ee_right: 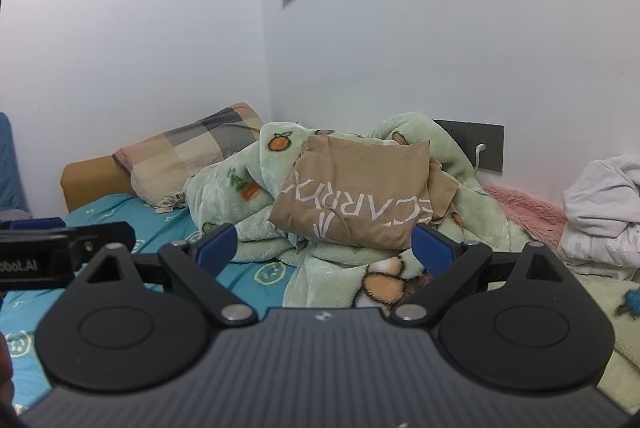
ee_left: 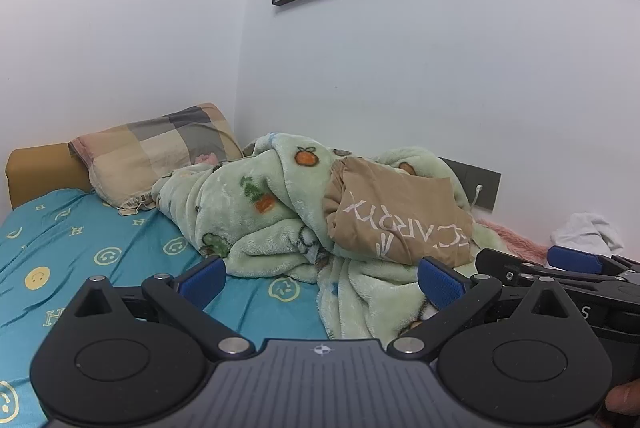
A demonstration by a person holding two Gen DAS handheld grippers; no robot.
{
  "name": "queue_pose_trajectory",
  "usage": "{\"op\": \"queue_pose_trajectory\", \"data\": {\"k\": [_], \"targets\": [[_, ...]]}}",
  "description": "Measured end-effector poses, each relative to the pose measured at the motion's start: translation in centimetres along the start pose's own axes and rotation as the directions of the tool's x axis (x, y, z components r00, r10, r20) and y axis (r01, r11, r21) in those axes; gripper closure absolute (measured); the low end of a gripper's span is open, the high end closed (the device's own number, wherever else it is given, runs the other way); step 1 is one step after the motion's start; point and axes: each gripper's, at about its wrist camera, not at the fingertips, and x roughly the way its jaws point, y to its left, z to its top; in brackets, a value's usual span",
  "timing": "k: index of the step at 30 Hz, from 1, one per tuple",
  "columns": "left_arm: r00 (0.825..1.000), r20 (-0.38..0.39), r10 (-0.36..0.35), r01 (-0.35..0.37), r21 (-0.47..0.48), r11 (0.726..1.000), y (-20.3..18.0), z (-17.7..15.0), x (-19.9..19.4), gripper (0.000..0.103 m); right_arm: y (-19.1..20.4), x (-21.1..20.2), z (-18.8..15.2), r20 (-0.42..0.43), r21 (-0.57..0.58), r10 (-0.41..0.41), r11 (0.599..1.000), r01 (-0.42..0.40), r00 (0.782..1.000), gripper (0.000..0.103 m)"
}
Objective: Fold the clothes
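Tan printed cotton garment [ee_left: 400, 216] lies on fluffy green blanket [ee_left: 248, 220]; both grippers, left [ee_left: 320, 282] and right [ee_right: 324, 246], spread wide and empty, risk pinching blanket too.

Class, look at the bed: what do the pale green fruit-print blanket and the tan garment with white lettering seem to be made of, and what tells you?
The pale green fruit-print blanket looks like plush fleece: fuzzy, thick, with soft rounded folds. The tan garment with white lettering looks like thin, smooth woven or knit fabric, possibly cotton: matte, lying flat with fine, sharp creases and printed lettering. Exact fibres cannot be told.
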Motion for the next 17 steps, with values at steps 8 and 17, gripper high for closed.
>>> {"op": "queue_pose_trajectory", "data": {"k": [8, 17], "targets": [[1.0, 0.001, 0.004, -0.004, -0.003, 1.0, 0.09, -0.19, -0.37, 0.0, -0.19, -0.2, -0.05, 0.006, 0.007, -0.005, 1.0, 0.005, 1.0, 0.008], [1.0, 0.004, 0.02, -0.02, -0.014, 1.0, 0.54, -0.28, -0.87, 0.0, -0.12, -0.45, -0.13, 0.015, 0.0, -0.003, 1.0, 0.003, 1.0, 0.008]]}}
